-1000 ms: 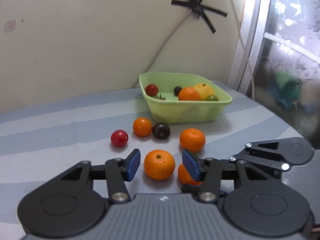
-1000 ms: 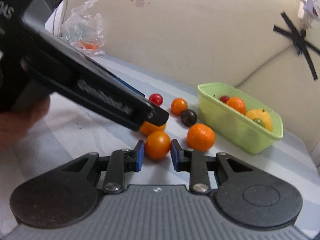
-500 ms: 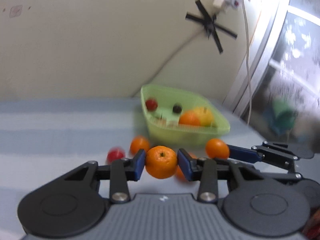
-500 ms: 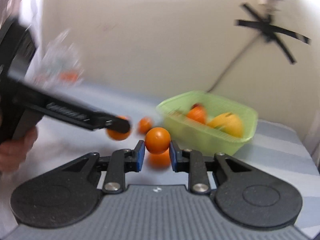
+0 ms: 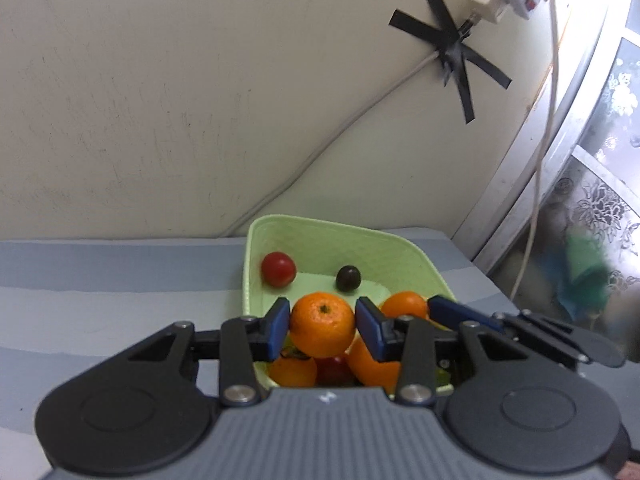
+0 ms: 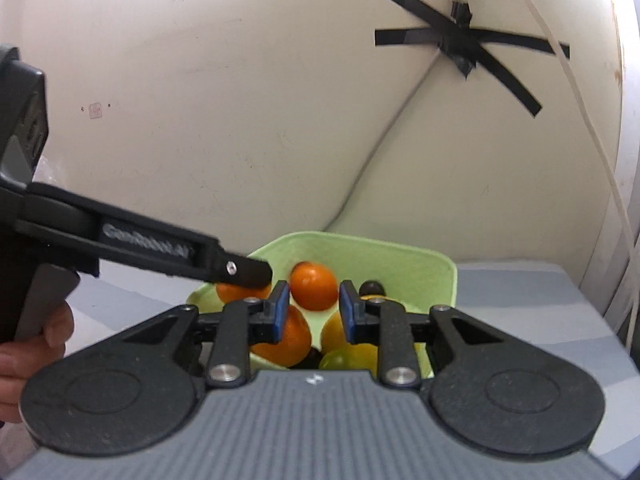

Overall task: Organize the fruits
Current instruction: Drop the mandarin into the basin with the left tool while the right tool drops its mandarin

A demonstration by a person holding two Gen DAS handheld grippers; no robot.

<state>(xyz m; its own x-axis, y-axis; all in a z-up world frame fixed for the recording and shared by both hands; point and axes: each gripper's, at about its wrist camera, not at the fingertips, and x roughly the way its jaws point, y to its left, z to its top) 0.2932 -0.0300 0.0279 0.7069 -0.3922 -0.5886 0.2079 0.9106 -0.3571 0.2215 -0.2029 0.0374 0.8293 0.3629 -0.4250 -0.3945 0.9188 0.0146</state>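
Observation:
My left gripper [image 5: 323,326] is shut on a large orange [image 5: 322,324], held above the near side of the light green basket [image 5: 320,226]. The right gripper [image 6: 313,301] has a smaller orange [image 6: 313,286] between its blue pads over the same basket; its jaws are opening slightly and the pads still touch the fruit. In the basket lie a red tomato [image 5: 279,269], a dark plum [image 5: 348,278], more oranges [image 5: 292,370] and a yellow-green fruit [image 6: 348,356]. In each wrist view the other gripper's fingers [image 6: 240,268] reach in from the side.
The basket stands on a blue-grey striped cloth [image 5: 120,280] near a cream wall. A white cable fixed with black tape [image 5: 452,56] runs down the wall behind it. A window frame [image 5: 532,184] is at the right. A person's hand [image 6: 36,344] holds the left gripper.
The left gripper closed on the large orange on the cloth. Both grippers then rose with their oranges and moved forward until they were over the basket.

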